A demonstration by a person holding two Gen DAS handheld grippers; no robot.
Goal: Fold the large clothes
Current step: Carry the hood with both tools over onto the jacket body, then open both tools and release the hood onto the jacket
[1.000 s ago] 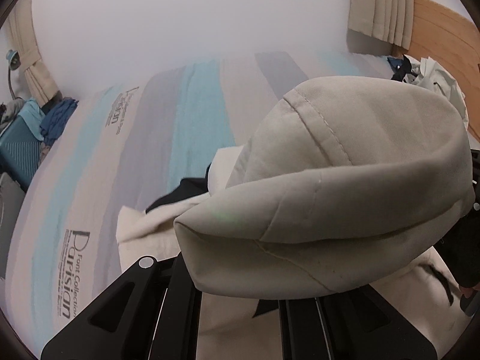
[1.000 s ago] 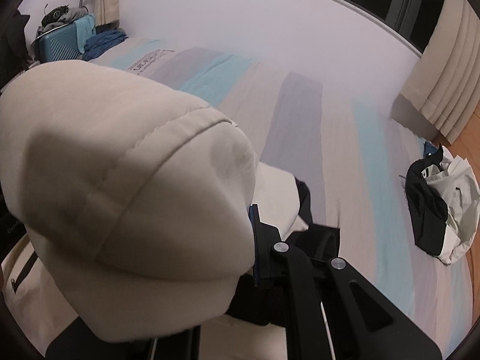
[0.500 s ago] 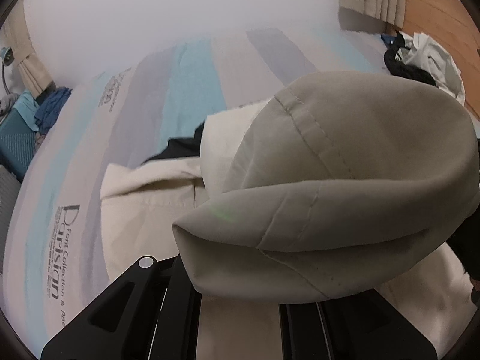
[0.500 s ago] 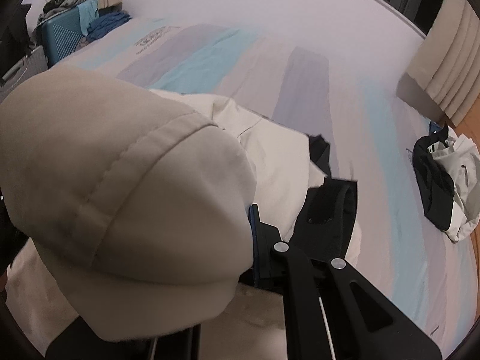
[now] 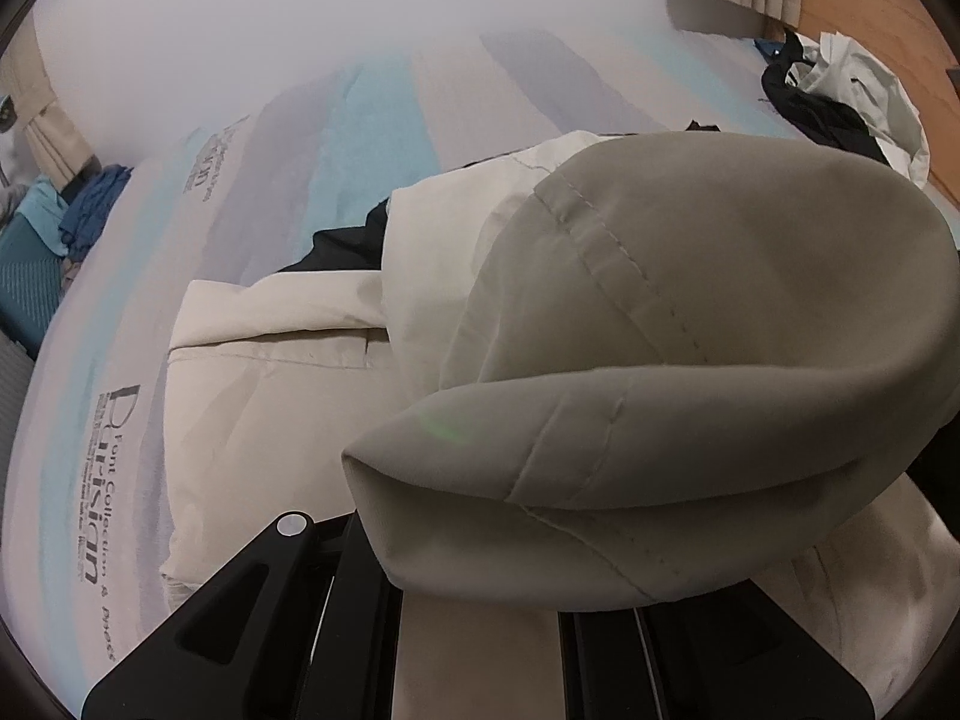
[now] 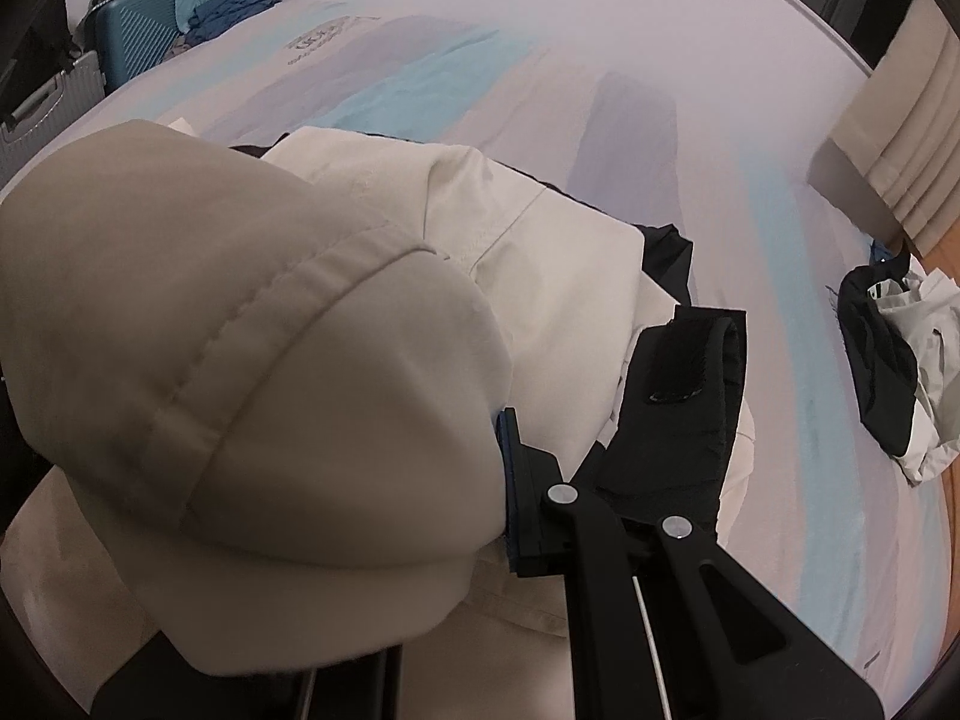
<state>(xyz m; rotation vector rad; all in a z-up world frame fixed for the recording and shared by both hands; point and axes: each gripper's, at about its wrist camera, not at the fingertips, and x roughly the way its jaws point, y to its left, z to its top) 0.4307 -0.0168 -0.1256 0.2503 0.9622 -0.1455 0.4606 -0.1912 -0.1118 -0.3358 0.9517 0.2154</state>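
Fabric comes down onto the bed

Cream jacket [image 5: 270, 396] lies spread across the striped bedsheet [image 5: 372, 138], and a bunched fold of the same garment billows over each camera. The left gripper [image 5: 480, 576] is pinched nearly closed on its bulge of hem, the cloth swelling out above the black fingers; the right gripper [image 6: 456, 546] is likewise almost fully closed on its own bulge, with only one blue-padded finger [image 6: 510, 480] showing beside the fabric.

Compared with a second ago, both views tilt further toward the mattress: the wall takes up less of each picture, the jacket's body fills more of it, and the black lining [image 6: 684, 408] with its stitched tab now sits close under the right gripper. Both hands have sunk together, carrying the lifted edge down and forward over the rest of the garment.

That reads as the laying-down part of a fold, near its end. The held edge still hangs clear of the cloth below, so the fold is not yet set. A second, crumpled black-and-white garment [image 6: 894, 372] waits well apart at the bed's far side.
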